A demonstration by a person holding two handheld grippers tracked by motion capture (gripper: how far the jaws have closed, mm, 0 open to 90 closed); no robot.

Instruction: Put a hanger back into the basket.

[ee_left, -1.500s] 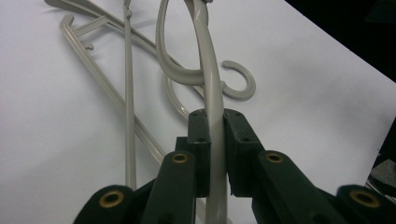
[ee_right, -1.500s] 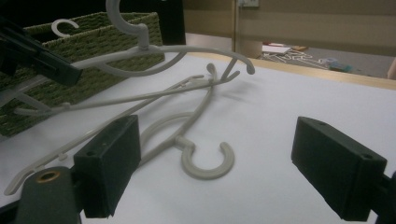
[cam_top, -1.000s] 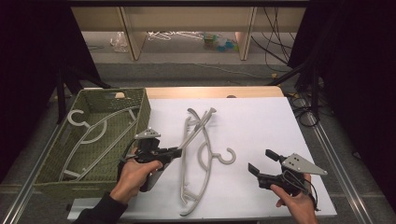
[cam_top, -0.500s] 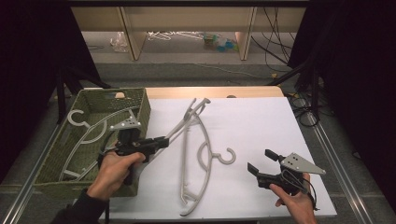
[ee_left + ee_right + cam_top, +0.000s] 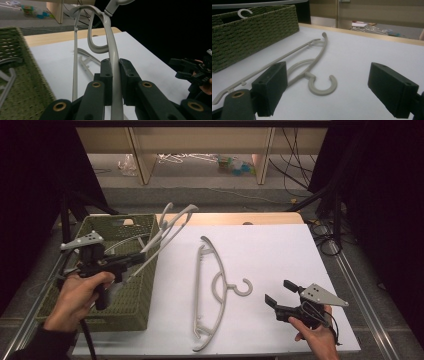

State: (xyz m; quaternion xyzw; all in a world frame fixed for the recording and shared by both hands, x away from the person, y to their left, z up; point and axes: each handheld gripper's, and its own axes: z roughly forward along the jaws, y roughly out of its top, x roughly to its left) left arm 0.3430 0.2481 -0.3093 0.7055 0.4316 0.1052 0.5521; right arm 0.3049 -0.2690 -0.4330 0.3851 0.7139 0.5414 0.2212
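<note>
My left gripper (image 5: 134, 259) is shut on the arm of a grey plastic hanger (image 5: 167, 226) and holds it tilted up over the right edge of the green woven basket (image 5: 125, 220). Seen from the left gripper view, the hanger's arm (image 5: 113, 57) runs straight up between the closed jaws. A second grey hanger (image 5: 210, 290) lies flat on the white table top (image 5: 280, 245), hook pointing right. At the front right my right gripper (image 5: 281, 295) is open, just right of that hook. The right gripper view has the lying hanger (image 5: 312, 63) between and beyond its spread jaws.
Inside the basket lies another hanger (image 5: 122, 240), and its hook (image 5: 243, 12) pokes above the rim. Past the table's wooden far edge (image 5: 235, 219), several hangers and clutter lie on the floor by shelves (image 5: 200, 157). Dark stands and cables flank the table.
My left gripper has carried its hanger up off the table and leftward, over the basket. The other hanger and the right gripper have stayed put.
</note>
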